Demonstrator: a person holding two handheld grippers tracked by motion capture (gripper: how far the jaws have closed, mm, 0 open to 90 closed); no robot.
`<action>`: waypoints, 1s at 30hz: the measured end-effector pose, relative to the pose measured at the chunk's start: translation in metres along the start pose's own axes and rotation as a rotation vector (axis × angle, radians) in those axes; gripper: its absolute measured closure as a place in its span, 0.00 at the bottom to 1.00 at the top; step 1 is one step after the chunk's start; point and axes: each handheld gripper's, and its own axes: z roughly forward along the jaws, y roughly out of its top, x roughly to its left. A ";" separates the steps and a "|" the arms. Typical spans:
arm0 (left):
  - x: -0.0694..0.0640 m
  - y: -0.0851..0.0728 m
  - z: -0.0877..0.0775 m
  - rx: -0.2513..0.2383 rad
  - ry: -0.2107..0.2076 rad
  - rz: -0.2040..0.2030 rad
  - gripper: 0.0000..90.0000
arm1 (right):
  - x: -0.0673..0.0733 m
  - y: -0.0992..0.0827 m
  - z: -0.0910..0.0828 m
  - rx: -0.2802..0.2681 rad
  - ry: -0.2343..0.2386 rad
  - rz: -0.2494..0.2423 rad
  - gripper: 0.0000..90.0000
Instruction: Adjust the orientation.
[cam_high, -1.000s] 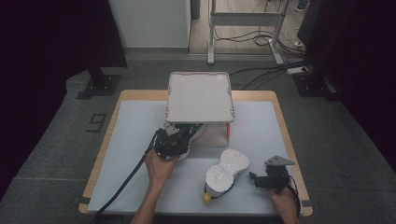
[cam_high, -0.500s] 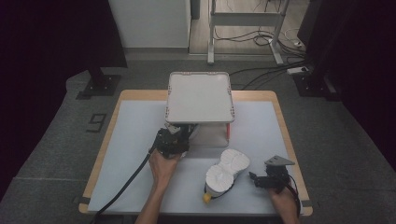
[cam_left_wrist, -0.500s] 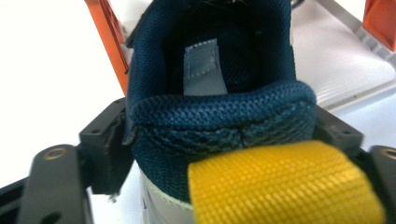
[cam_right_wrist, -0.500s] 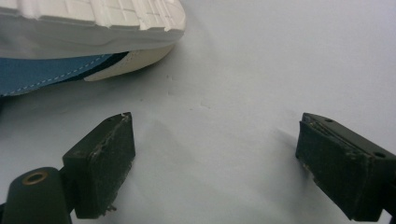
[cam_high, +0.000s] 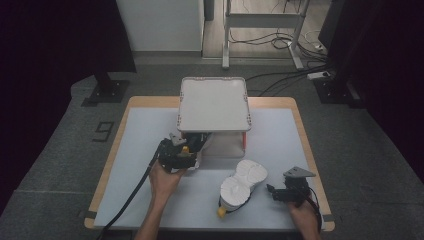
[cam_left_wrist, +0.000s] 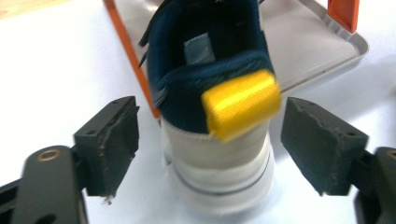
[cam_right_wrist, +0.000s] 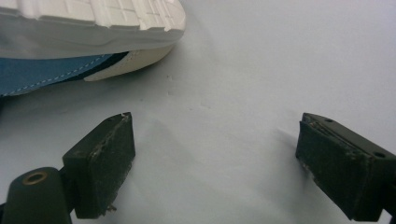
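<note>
A navy shoe (cam_left_wrist: 210, 60) with a white sole and a yellow heel tab (cam_left_wrist: 240, 102) stands toe-first under the rack, on its grey bottom tray (cam_left_wrist: 303, 51). My left gripper (cam_left_wrist: 215, 144) sits behind the heel, open, with a gap on each side. Its jaws have just been closing a little, with the heel between them and untouched. In the high view the left gripper (cam_high: 189, 149) is at the rack's front left corner. The second shoe (cam_high: 243, 182) lies sole-up near the front; its white sole (cam_right_wrist: 70, 28) fills the upper left of the right gripper view. My right gripper (cam_high: 270, 191) rests open beside it, holding nothing (cam_right_wrist: 215, 163).
The white rack (cam_high: 214, 105) on orange legs (cam_left_wrist: 343, 14) stands at the back middle of the white mat (cam_high: 140, 140). The left gripper's black cable (cam_high: 130, 200) trails to the front left edge. Bare mat lies left and right of the rack.
My left gripper has drawn back slightly toward the near left, away from the heel of the shoe under the rack. The right gripper and the sole-up shoe have not moved.
</note>
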 end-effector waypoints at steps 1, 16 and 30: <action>0.003 -0.003 0.000 0.009 -0.029 -0.003 0.30 | 0.000 0.000 0.000 0.000 0.000 0.000 0.12; -0.012 -0.002 0.002 -0.017 -0.138 0.062 0.43 | 0.000 0.000 0.000 0.000 0.000 0.000 0.12; -0.006 0.013 0.002 -0.115 -0.101 0.111 0.54 | 0.000 0.000 0.000 0.000 0.000 0.000 0.12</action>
